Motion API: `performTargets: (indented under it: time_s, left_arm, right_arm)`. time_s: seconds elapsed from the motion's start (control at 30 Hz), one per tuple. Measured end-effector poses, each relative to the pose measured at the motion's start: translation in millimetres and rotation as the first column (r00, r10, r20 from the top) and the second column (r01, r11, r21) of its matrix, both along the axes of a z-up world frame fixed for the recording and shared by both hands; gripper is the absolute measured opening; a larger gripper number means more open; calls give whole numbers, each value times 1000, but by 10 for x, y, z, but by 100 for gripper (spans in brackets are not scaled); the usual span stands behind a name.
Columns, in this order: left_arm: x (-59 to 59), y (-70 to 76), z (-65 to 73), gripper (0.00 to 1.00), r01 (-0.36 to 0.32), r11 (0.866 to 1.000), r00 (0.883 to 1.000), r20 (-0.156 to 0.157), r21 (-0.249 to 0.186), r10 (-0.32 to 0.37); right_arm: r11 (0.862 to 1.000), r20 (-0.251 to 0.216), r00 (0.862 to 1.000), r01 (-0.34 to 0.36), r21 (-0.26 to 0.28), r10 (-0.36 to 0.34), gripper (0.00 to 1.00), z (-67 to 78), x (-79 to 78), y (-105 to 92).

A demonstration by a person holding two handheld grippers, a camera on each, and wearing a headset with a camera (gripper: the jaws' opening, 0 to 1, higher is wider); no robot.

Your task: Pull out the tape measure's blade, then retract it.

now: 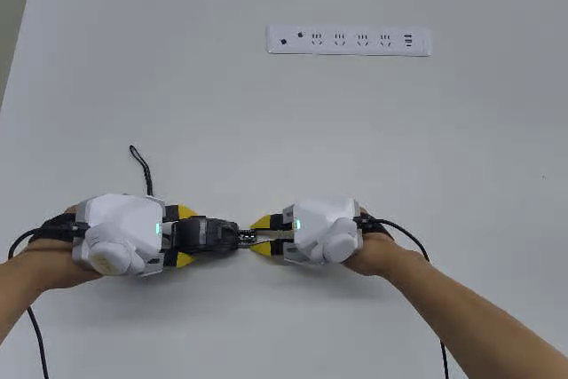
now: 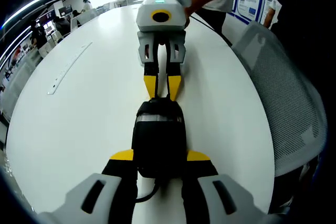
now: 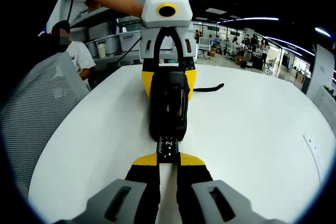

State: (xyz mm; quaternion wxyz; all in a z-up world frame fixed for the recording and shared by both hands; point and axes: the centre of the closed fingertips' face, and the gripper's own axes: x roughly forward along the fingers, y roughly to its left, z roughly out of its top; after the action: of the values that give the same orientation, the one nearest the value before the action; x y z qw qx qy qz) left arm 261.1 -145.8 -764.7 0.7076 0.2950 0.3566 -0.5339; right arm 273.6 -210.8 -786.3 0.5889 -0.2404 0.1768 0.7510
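The white table (image 1: 266, 113) carries everything, with a power strip (image 1: 349, 40) lying well beyond both claws on the far side. The left gripper (image 1: 183, 236) has its jaws spread about the width of the case and clamped on the flanks of the black tape measure (image 2: 157, 135), which sits right between its yellow tips. The right gripper (image 3: 168, 159) faces it nose to nose, jaws drawn narrow and pinching the end of the blade (image 3: 169, 148), just ahead of the case mouth.

Judging progress: only a short stub of blade shows between the case and the right gripper's tips, with a low numeral at the pinch, so the blade is nearly all inside the case. I'd say the long draw is yet to be made, and the retract after it.

The tape's long axis runs straight from one claw to the other, mouth pointing at the right gripper. Its black wrist strap (image 1: 140, 166) trails off behind the left gripper, toward the far side
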Motion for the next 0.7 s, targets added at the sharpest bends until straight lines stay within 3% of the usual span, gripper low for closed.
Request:
performTargets:
  time_s: [0.7]
  left_arm:
    - [-6, -18, -3, 28, 6, 1000, 1000, -1, 7, -6]
  right_arm:
    - [1000, -7, 1000, 8, -4, -8, 8, 2, 20, -246]
